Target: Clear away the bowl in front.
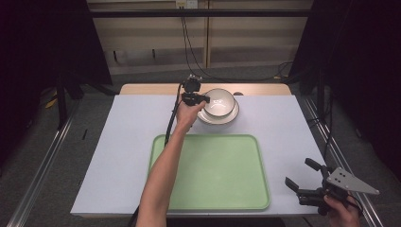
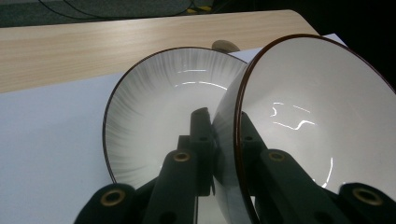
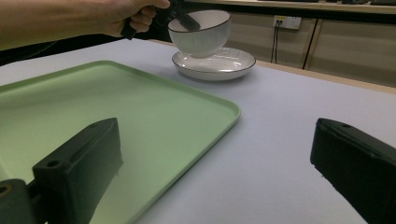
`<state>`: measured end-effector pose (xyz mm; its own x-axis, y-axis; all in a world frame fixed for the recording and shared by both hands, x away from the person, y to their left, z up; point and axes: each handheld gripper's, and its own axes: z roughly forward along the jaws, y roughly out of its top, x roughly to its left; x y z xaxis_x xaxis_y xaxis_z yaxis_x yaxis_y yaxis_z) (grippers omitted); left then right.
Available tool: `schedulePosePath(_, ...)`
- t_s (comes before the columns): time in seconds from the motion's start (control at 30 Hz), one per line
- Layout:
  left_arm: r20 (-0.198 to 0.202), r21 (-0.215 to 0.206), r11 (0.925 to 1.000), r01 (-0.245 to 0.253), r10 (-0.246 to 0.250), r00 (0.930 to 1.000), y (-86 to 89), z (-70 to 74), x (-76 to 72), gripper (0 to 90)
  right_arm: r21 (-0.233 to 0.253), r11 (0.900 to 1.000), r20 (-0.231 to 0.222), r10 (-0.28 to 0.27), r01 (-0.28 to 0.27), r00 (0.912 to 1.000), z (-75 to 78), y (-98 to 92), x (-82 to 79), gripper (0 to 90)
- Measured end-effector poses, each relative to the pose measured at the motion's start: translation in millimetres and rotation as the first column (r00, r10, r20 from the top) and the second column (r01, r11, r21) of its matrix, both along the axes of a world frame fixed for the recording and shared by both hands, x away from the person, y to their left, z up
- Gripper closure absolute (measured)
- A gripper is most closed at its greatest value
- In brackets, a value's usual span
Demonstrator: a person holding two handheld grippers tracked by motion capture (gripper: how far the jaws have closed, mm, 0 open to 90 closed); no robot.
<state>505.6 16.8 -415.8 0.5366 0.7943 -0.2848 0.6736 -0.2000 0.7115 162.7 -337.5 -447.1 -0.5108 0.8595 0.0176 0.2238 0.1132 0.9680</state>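
Note:
A white bowl (image 1: 219,100) with a dark rim sits tilted over a white ribbed plate (image 1: 230,116) at the far middle of the table. My left gripper (image 1: 202,98) is shut on the bowl's left rim, one jaw inside and one outside. In the left gripper view the bowl (image 2: 317,116) leans to the right of the plate (image 2: 149,121). The right gripper view shows the bowl (image 3: 201,32) just above the plate (image 3: 215,64); I cannot tell whether they touch. My right gripper (image 1: 300,172) is open at the near right corner, holding nothing.
A light green tray (image 1: 210,172) lies bare in the near middle of the white mat (image 1: 127,137). A small beige round thing (image 1: 238,93) sits behind the plate on the wooden strip (image 1: 151,89). The table's near and right edges are close to the right gripper.

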Motion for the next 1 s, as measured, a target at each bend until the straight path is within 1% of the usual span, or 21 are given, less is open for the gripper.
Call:
schedulePosePath(0.07,0.002,-0.001,0.9999,0.011,-0.011,0.9999,1.9,3.8,-2.1,82.0,-0.003,1.000,-0.003,-0.002,0.002,1.0000,0.0,0.2,0.0,1.6)
schedulePosePath(0.1,0.003,-0.012,0.9999,0.008,-0.008,1.0000,2.3,5.5,-3.3,82.0,-0.005,1.000,0.001,0.000,0.000,1.0000,-0.1,-0.1,0.5,1.6)
schedulePosePath(0.17,0.006,-0.013,0.9997,0.018,-0.018,0.9998,3.7,8.9,-5.7,82.0,-0.003,1.000,-0.002,0.000,0.000,1.0000,0.1,0.1,0.3,1.6)
schedulePosePath(0.2,0.004,0.000,0.9995,0.030,-0.030,0.9995,3.2,11.5,-7.6,82.0,-0.002,1.000,-0.002,0.000,0.000,1.0000,0.1,0.0,0.2,1.6)
schedulePosePath(0.27,0.013,0.008,0.9990,0.044,-0.044,0.9989,1.4,15.0,-11.2,81.8,0.000,1.000,0.000,0.001,-0.001,1.0000,-0.3,-0.1,0.7,1.6)
schedulePosePath(0.33,0.015,0.001,0.9983,0.059,-0.059,0.9982,0.3,19.3,-15.0,81.9,0.002,1.000,-0.002,-0.004,0.004,1.0000,-0.4,0.2,1.0,1.6)
schedulePosePath(0.37,0.017,0.009,0.9976,0.068,-0.069,0.9975,0.4,21.1,-16.1,81.9,-0.002,1.000,-0.001,-0.001,0.001,1.0000,-0.4,-0.1,1.2,1.6)
schedulePosePath(0.43,0.018,-0.002,0.9968,0.079,-0.079,0.9967,-0.7,25.0,-19.7,81.9,0.000,1.000,0.001,-0.001,0.001,1.0000,-0.5,0.8,1.0,1.6)
schedulePosePath(0.5,0.023,0.000,0.9960,0.089,-0.089,0.9958,-1.7,28.5,-23.5,81.9,-0.001,1.000,0.001,0.000,0.000,1.0000,-0.4,0.3,1.1,1.6)
schedulePosePath(0.53,0.023,-0.001,0.9948,0.102,-0.102,0.9946,-2.0,29.5,-24.9,81.9,0.000,1.000,0.000,-0.002,0.002,1.0000,-0.4,0.2,1.0,1.6)
schedulePosePath(0.63,0.023,-0.010,0.9937,0.111,-0.111,0.9936,-4.7,32.6,-31.3,82.0,0.001,1.000,-0.002,-0.003,0.003,1.0000,-0.3,0.1,1.0,1.6)
schedulePosePath(0.67,0.024,-0.006,0.9925,0.122,-0.122,0.9923,-4.7,33.0,-32.4,81.9,0.000,1.000,0.001,-0.002,0.002,1.0000,-0.4,0.2,1.2,1.6)
schedulePosePath(0.7,0.024,-0.011,0.9918,0.127,-0.127,0.9916,-5.5,33.2,-34.1,81.9,0.002,1.000,-0.003,0.000,0.000,1.0000,-0.3,0.4,0.9,1.6)
schedulePosePath(0.77,0.026,-0.001,0.9897,0.143,-0.143,0.9894,-7.3,34.9,-38.8,82.0,0.001,1.000,-0.001,-0.002,0.002,1.0000,-0.4,0.9,0.8,1.6)
schedulePosePath(0.83,0.024,-0.013,0.9893,0.145,-0.145,0.9892,-9.4,35.5,-42.3,81.9,0.002,1.000,-0.005,-0.001,0.001,1.0000,-0.3,0.5,0.9,1.6)
schedulePosePath(0.87,0.026,-0.013,0.9873,0.158,-0.158,0.9871,-9.9,36.0,-44.2,81.9,0.002,1.000,-0.003,0.000,0.000,1.0000,-0.4,0.4,1.1,1.6)
schedulePosePath(0.97,0.022,-0.012,0.9846,0.174,-0.174,0.9845,-12.9,36.7,-49.0,81.9,0.002,1.000,-0.005,0.002,-0.002,1.0000,-0.3,0.7,0.9,1.6)
schedulePosePath(1.0,0.029,-0.001,0.9810,0.194,-0.194,0.9806,-13.8,37.0,-51.2,81.9,0.001,1.000,-0.005,0.001,-0.001,1.0000,-0.3,0.8,0.8,1.6)
